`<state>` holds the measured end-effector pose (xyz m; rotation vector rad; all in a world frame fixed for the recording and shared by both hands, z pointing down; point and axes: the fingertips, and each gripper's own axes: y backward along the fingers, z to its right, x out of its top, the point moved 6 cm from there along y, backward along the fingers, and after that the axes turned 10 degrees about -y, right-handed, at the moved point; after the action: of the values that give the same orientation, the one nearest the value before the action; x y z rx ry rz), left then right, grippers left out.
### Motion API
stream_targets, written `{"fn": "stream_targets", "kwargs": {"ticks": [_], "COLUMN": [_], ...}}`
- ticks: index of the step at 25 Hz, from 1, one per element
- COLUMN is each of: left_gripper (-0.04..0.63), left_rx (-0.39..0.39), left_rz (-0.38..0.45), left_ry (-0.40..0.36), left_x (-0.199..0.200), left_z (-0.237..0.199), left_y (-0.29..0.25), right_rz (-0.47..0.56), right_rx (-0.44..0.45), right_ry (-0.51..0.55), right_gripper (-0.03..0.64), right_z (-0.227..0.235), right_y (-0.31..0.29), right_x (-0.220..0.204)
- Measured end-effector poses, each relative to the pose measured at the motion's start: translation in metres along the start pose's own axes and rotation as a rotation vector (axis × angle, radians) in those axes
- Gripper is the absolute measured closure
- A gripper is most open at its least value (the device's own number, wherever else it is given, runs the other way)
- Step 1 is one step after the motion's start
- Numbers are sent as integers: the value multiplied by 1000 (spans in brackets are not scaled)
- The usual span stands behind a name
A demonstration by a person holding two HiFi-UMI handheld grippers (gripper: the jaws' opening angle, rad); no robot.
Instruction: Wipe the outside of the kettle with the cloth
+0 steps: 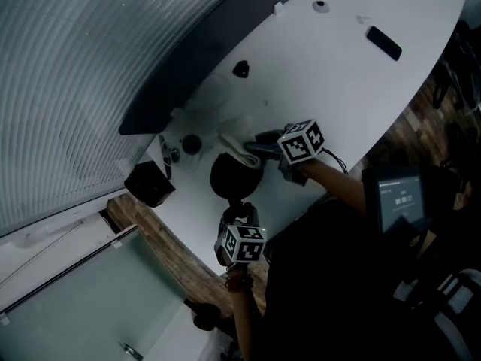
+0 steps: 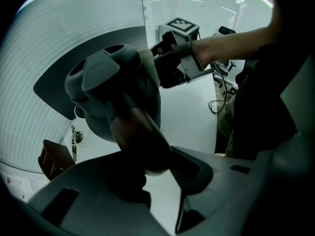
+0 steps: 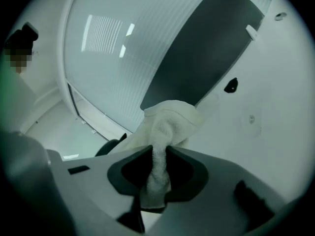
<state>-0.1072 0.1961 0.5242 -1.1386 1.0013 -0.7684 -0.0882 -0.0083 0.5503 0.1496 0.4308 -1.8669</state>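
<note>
Seen from above in the head view, a dark kettle (image 1: 234, 175) stands mid-frame on a white tabletop (image 1: 353, 89), its handle pointing toward the lower edge. The left gripper view shows the left tool (image 2: 158, 168) clamped on that handle (image 2: 140, 136), with the kettle's body stretching up and left from it. Only the right gripper view shows the right tool (image 3: 158, 163) pinching a white cloth (image 3: 170, 117). The left gripper view places the cloth at the kettle's upper right side.

The kettle (image 2: 115, 97) is dark grey, the cloth (image 3: 170, 119) white, the tabletop (image 1: 353, 81) plain white. The left hand-held gripper (image 2: 160, 173) and right hand-held gripper (image 3: 156, 166) are grey, patterned with black-and-white square markers (image 1: 302, 143).
</note>
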Motion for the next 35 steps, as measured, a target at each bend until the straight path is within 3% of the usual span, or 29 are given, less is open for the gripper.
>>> {"fn": "stream_targets", "kwargs": {"ticks": [6,10,14,16,18,20,22,26,35], "left_gripper": [471,471,471,471,471,471,471,471,471], "left_rx": [-6,-3,-6,-1,7,7,4,33,68], "left_rz": [-2,0,7,17,22,20,17,27,46], "left_ry": [2,6,12,17,20,16,8,6,42], "left_x": [1,2,1,1,1,0,0,0,0], "left_z": [1,1,2,1,0,0,0,3,4], "left_y": [1,1,2,2,1,1,1,1,2], "right_rz": [-71,-95,34,125,177,180,131,17,-34], "right_rx": [-172,-210,-224,-161,-28,100,152,74,-82], "right_ry": [-117,-183,-97,-26,20,75,155,301,109], "right_gripper": [546,546,546,546,546,546,546,546,546], "right_z": [60,78,67,47,17,-15,-38,-45,26], "right_y": [-1,5,17,23,24,20,10,-10,-17], "right_x": [-31,-50,-36,-18,1,14,18,15,3]}}
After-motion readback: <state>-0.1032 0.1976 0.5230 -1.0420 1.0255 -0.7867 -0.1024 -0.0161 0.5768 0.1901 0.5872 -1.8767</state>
